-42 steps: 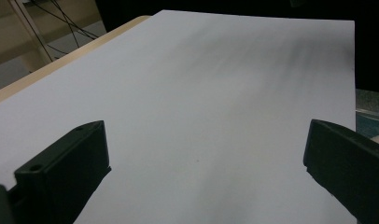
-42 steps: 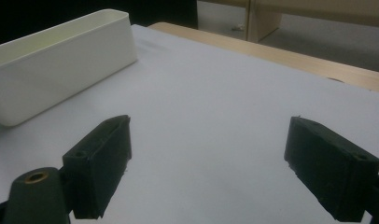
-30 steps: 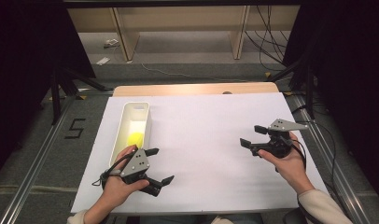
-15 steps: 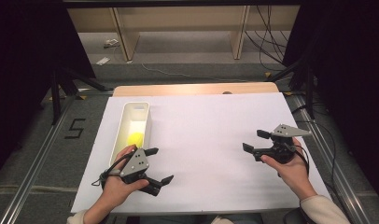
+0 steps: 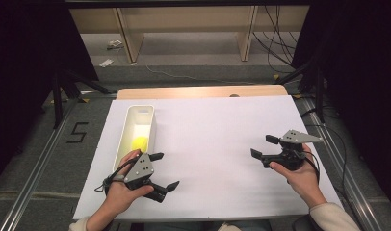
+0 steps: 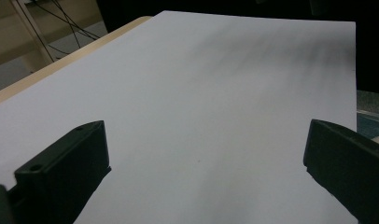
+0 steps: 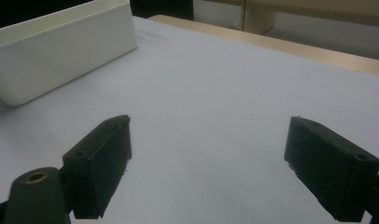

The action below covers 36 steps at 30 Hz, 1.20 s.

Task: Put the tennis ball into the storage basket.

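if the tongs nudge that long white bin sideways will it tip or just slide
The white bin probably slides: it looks long, low and flat-based on the smooth white sheet. It seems light thin plastic, holding just a small yellow thing, so a push near one end may swing it.

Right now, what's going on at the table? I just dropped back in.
A person holds a two-jaw gripper in each hand over a white-covered table. The left gripper sits near the front left edge, close beside a long white bin with a yellow object inside. The right gripper hovers over the right side, pointing toward the bin. Both have their jaws spread apart and grip nothing; nothing has been picked up yet.
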Each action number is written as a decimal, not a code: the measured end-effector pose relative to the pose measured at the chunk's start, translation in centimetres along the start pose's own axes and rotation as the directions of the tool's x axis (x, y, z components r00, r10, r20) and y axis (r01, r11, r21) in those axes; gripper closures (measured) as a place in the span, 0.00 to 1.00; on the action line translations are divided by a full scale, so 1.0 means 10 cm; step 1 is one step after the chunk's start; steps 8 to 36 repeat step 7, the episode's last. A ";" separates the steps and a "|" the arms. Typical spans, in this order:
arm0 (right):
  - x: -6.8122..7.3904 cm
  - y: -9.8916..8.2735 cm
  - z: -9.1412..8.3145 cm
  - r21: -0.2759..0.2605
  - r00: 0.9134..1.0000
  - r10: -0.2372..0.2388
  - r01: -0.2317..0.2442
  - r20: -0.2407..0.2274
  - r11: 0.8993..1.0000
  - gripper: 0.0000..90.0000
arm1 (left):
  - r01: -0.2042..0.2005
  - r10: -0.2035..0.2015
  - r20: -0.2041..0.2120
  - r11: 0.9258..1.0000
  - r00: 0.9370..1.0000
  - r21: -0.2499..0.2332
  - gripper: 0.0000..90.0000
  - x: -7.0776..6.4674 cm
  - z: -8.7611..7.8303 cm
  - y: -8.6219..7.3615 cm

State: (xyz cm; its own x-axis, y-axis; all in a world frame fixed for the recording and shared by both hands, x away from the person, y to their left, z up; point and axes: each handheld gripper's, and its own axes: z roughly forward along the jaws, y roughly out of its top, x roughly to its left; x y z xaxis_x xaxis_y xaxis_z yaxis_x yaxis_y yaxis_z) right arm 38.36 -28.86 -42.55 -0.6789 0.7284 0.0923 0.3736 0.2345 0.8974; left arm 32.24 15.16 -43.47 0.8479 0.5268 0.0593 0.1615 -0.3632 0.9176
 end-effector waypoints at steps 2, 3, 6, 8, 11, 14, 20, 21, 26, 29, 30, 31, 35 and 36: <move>0.00 0.00 0.01 0.002 1.000 -0.005 0.005 0.004 1.000 0.17 | 0.000 0.000 0.003 1.000 1.000 -0.001 0.00 0.00 0.00 0.00; 0.01 0.00 0.02 0.002 1.000 -0.007 0.007 0.005 1.000 0.17 | -0.001 0.001 0.004 1.000 1.000 -0.001 0.00 0.00 0.00 0.00; 0.02 0.00 0.04 -0.001 1.000 -0.016 0.016 -0.001 1.000 0.17 | -0.004 0.004 0.005 1.000 1.000 -0.001 0.00 0.00 0.00 0.01; 0.02 0.00 0.04 0.000 1.000 -0.016 0.016 -0.003 1.000 0.17 | -0.004 0.004 0.006 1.000 1.000 -0.001 0.00 0.00 0.00 0.01; 0.02 0.00 0.04 0.000 1.000 -0.016 0.016 -0.003 1.000 0.17 | -0.004 0.004 0.006 1.000 1.000 -0.001 0.00 0.00 0.00 0.01; 0.02 0.00 0.04 0.000 1.000 -0.016 0.016 -0.003 1.000 0.17 | -0.004 0.004 0.006 1.000 1.000 -0.001 0.00 0.00 0.00 0.01; 0.02 0.00 0.04 0.000 1.000 -0.016 0.016 -0.003 1.000 0.17 | -0.004 0.004 0.006 1.000 1.000 -0.001 0.00 0.00 0.00 0.01; 0.02 0.00 0.04 0.000 1.000 -0.016 0.016 -0.003 1.000 0.17 | -0.004 0.004 0.006 1.000 1.000 -0.001 0.00 0.00 0.00 0.01; 0.02 0.00 0.04 0.000 1.000 -0.016 0.016 -0.003 1.000 0.17 | -0.004 0.004 0.006 1.000 1.000 -0.001 0.00 0.00 0.00 0.01; 0.02 0.00 0.04 0.000 1.000 -0.016 0.016 -0.003 1.000 0.17 | -0.004 0.004 0.006 1.000 1.000 -0.001 0.00 0.00 0.00 0.01; 0.02 0.00 0.04 0.000 1.000 -0.016 0.016 -0.003 1.000 0.17 | -0.004 0.004 0.006 1.000 1.000 -0.001 0.00 0.00 0.00 0.01; 0.02 0.00 0.04 0.000 1.000 -0.016 0.016 -0.003 1.000 0.17 | -0.004 0.004 0.006 1.000 1.000 -0.001 0.00 0.00 0.00 0.01; 0.02 0.00 0.04 0.000 1.000 -0.016 0.016 -0.003 1.000 0.17 | -0.004 0.004 0.006 1.000 1.000 -0.001 0.00 0.00 0.00 0.01; 0.02 0.00 0.04 0.000 1.000 -0.016 0.016 -0.003 1.000 0.17 | -0.004 0.004 0.006 1.000 1.000 -0.001 0.00 0.00 0.00 0.01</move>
